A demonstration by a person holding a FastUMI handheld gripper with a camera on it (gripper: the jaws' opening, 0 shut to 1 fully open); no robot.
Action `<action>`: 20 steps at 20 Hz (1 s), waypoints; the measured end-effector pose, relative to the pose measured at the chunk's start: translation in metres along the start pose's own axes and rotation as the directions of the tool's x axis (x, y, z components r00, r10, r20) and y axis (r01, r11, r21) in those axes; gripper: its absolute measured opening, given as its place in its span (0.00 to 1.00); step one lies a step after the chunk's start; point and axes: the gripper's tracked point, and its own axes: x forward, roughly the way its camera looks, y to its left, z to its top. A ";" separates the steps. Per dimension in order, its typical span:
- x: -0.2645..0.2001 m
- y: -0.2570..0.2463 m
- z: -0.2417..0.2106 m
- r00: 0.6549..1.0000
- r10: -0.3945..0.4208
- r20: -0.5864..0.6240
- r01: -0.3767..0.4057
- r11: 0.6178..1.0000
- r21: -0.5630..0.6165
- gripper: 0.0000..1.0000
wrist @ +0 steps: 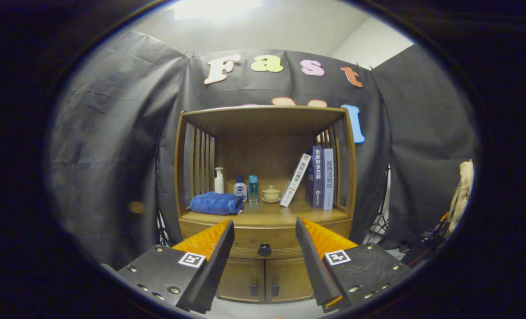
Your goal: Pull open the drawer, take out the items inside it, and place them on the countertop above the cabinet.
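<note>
The gripper (265,230) is held in front of a wooden cabinet (265,199), with its two fingers spread apart and nothing between them. The fingers (218,248) flank the drawer knob without touching the cabinet.

The landmark is the one round dark drawer knob (264,250), which shows in the gap between the fingers. It sits on the front of the one drawer (265,241), which is closed. The drawer's contents cannot be seen. Below the knob are two cabinet doors (265,279), side by side, each with one small dark handle near the centre seam.

Directly above the knob lies the countertop (271,215), the open shelf of the cabinet. Items on it, relative to the knob:

- Above and left: one folded blue towel (216,203).
- Behind the towel: one white pump bottle (219,180).
- Right of the pump bottle: one small white-and-blue bottle (240,187) and one slim clear blue bottle (253,188).
- Straight above the knob: one small lidded ceramic cup (271,193) on a saucer.
- Above and right: three books (318,177). One white book leans against the other two, which stand upright.

The cabinet has slatted side panels and a flat top board.
</note>
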 end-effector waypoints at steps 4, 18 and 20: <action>0.018 0.012 -0.009 1.000 0.031 -0.005 -0.031 1.000 0.006 0.83; 0.114 0.021 -0.086 0.993 0.018 -0.119 -0.013 0.999 0.045 0.83; 0.127 0.023 -0.111 0.985 0.013 -0.175 -0.002 0.998 0.066 0.83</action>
